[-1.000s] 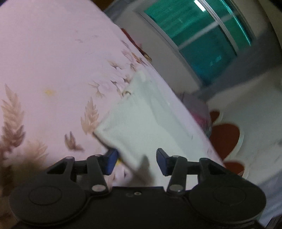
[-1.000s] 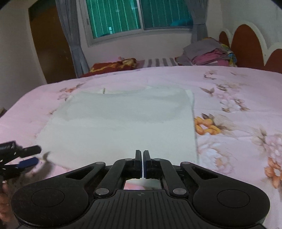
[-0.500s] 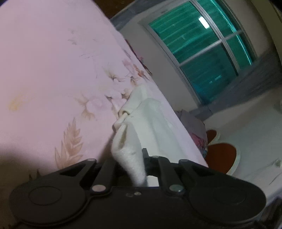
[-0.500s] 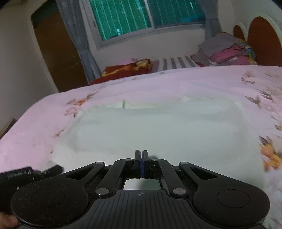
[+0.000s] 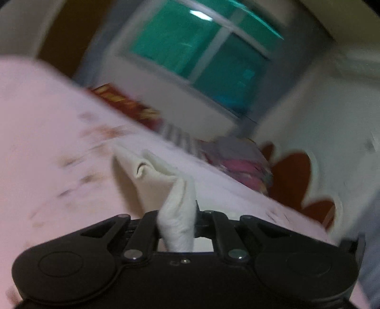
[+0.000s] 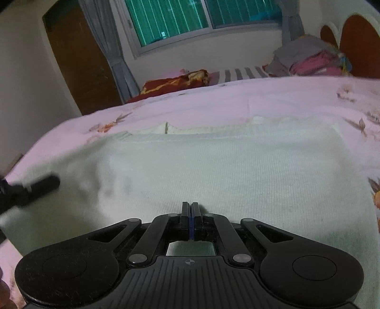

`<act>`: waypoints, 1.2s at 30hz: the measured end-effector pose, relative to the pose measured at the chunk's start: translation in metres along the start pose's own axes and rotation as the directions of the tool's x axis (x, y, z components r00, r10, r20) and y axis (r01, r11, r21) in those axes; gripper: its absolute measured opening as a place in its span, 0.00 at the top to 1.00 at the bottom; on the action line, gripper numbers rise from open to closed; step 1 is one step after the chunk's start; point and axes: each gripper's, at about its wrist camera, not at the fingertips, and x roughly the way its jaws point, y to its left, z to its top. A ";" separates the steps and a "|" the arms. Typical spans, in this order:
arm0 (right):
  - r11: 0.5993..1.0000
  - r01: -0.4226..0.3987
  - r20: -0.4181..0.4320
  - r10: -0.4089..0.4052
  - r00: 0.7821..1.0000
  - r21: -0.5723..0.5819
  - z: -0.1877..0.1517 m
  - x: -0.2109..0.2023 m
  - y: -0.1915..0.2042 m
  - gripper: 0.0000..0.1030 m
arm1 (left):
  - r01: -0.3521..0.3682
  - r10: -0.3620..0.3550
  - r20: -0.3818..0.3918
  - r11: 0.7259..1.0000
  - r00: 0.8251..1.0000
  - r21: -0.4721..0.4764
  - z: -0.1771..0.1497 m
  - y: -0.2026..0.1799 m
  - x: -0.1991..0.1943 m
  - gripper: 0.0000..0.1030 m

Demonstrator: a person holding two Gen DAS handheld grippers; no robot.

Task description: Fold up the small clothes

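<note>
A pale white knitted garment point(image 6: 237, 166) lies spread on the pink floral bed sheet point(image 6: 237, 99). My left gripper point(image 5: 177, 214) is shut on a bunched corner of the garment point(image 5: 178, 214) and lifts it off the sheet; the cloth hides its pads. It also shows blurred at the left edge of the right wrist view point(image 6: 28, 190). My right gripper point(image 6: 192, 214) is shut with its pads together at the garment's near edge. I cannot tell whether cloth is pinched between them.
A stack of folded clothes point(image 6: 308, 57) sits at the far right of the bed by the red headboard point(image 6: 361, 45). A red patterned pillow point(image 6: 175, 83) lies at the far side under the window point(image 6: 201, 19). A brown door point(image 6: 78, 61) stands at the left.
My left gripper closed on the garment's left corner and lifted it, swinging the view up. My right gripper stayed shut and moved forward over the garment's near edge.
</note>
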 end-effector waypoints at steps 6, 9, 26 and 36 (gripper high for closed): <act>0.976 -0.027 0.166 -0.010 0.986 0.218 0.019 -0.069 -0.073 1.00 | 0.112 -0.089 -0.141 0.980 0.986 0.163 -0.014 -0.104 0.023 0.93; 0.950 -0.043 0.185 -0.015 0.983 0.309 0.024 -0.100 -0.121 1.00 | 0.170 -0.101 -0.334 0.968 0.937 0.185 -0.050 -0.142 0.055 0.62; 0.931 -0.224 0.083 0.208 0.975 0.288 0.033 -0.102 -0.149 0.52 | -0.044 0.064 -0.295 0.996 0.953 0.073 -0.012 -0.027 0.060 0.56; 0.943 -0.198 -0.030 0.214 0.976 0.267 0.033 -0.056 -0.128 0.52 | 0.031 0.016 -0.301 0.988 0.953 0.150 -0.010 -0.018 0.081 0.65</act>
